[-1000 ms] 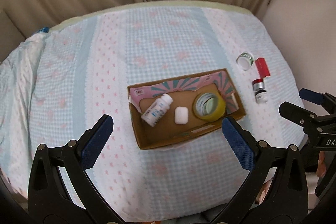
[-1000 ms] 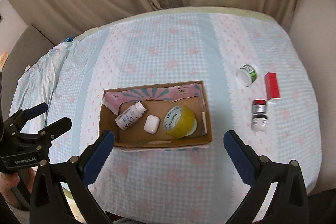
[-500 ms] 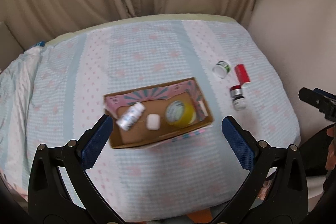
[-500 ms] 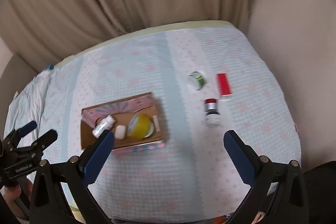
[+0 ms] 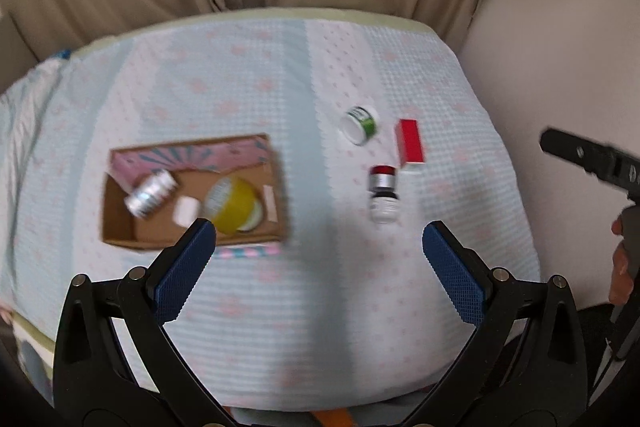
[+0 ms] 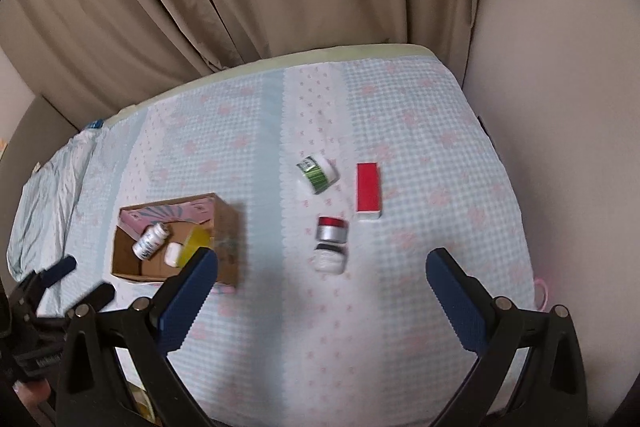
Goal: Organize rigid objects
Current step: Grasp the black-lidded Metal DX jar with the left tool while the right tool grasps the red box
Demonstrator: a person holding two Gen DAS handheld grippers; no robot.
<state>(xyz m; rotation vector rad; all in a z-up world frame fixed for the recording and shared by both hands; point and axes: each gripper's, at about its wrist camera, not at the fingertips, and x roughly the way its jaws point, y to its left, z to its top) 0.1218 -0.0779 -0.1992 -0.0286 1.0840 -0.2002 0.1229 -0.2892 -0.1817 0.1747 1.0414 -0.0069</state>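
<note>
In the left wrist view, blur leaves no label readable. The left gripper point(image 5: 319, 243) hangs released, holding nothing, above the checked cloth point(image 5: 304, 299). Ahead of its left finger sits one cardboard box point(image 5: 120, 223) holding three things: one white bottle point(image 5: 152, 193), one small white case point(image 5: 186, 211) and one yellow tape roll point(image 5: 234, 205). Four things lie loose ahead of its right finger: one green-banded jar point(image 5: 360, 125), one red box point(image 5: 411, 146) and two small jars, red-lidded point(image 5: 382, 177) and white point(image 5: 383, 209), touching. Bare cloth lies between box and loose group. In the right wrist view, the right gripper point(image 6: 321, 273) is likewise spread wide and empty, the two small jars directly ahead between its fingers, the cardboard box behind its left fingertip. The bottle's print is too small to read. Open cloth runs right toward the wall point(image 6: 560, 147).
</note>
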